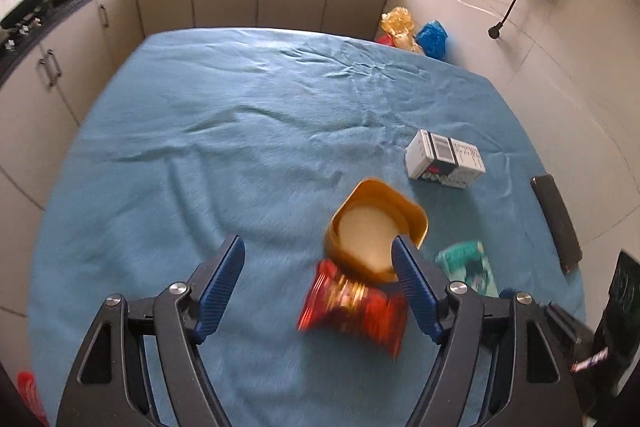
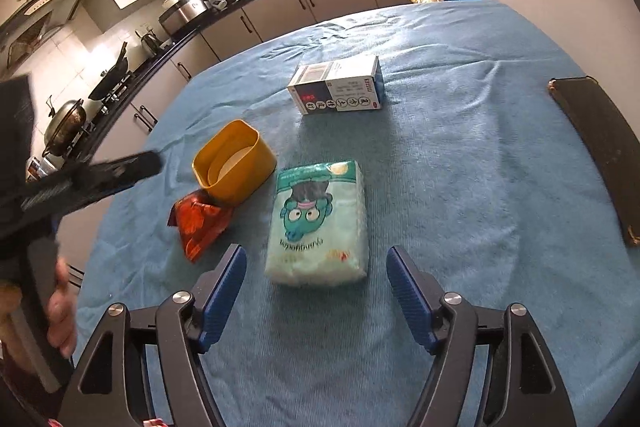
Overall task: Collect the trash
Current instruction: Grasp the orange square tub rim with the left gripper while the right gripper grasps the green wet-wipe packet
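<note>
On the nubby blue tablecloth (image 2: pixel 460 187) a glossy yellow plastic tub (image 2: pixel 234 169) lies tipped against a crinkled red foil wrapper (image 2: pixel 198 223), beside a soft tissue pack (image 2: pixel 318 227) and a cardboard box (image 2: pixel 338 87). The left gripper (image 1: pixel 318 263) hovers over the wrapper, tongs wide, and the right gripper (image 2: pixel 316 275) stands wide, empty, low before the tissue pack

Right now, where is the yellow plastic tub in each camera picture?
Left wrist view: the yellow plastic tub sits low and right of centre, tipped on its side on the crumpled red snack wrapper, just inside the left gripper's right finger.
Right wrist view: it lies left of centre, beside the pale green tissue pack.
Shared landmark: the white printed carton, farther back on the blue tablecloth.
</note>
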`<state>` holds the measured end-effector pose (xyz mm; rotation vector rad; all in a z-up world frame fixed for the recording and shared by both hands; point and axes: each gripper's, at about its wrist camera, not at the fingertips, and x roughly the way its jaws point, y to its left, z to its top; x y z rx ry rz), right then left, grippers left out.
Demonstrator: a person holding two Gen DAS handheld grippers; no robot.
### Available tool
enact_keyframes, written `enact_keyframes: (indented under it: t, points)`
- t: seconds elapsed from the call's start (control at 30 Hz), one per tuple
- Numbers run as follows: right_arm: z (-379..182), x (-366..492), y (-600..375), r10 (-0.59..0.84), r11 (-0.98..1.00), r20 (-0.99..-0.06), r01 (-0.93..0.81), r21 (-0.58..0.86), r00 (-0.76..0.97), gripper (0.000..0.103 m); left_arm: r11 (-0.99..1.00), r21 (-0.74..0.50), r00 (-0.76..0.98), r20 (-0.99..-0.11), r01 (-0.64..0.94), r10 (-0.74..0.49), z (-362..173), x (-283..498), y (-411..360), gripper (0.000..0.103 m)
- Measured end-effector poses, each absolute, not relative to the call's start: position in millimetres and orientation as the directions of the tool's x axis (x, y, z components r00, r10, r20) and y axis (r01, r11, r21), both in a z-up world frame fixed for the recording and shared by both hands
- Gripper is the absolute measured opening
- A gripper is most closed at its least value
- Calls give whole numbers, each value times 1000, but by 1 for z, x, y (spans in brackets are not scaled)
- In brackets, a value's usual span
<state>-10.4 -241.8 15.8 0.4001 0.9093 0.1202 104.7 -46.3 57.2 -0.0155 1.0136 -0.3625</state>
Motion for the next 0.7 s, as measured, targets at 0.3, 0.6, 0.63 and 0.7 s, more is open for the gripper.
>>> enact_keyframes:
  t: [0.3, 0.6, 0.63, 0.7]
  points:
    - [14, 2, -236, 233, 935, -763, 77, 346, 603, 77, 901, -188, 386, -855, 392, -347, 32, 138, -83, 67]
    - [15, 8, -217, 149, 968, -770, 66, 241, 620, 78, 899, -106, 370, -886, 424, -279, 18, 136, -98, 10]
    - [15, 9, -217, 143, 970, -771, 66, 233, 621, 71, 901, -116, 369, -885, 418, -285, 20, 135, -96, 9]
    - [15, 8, -218, 135, 972, -768, 67, 225, 626, 52, 908, -125, 386, -875, 401, -291, 27, 133, -90, 5]
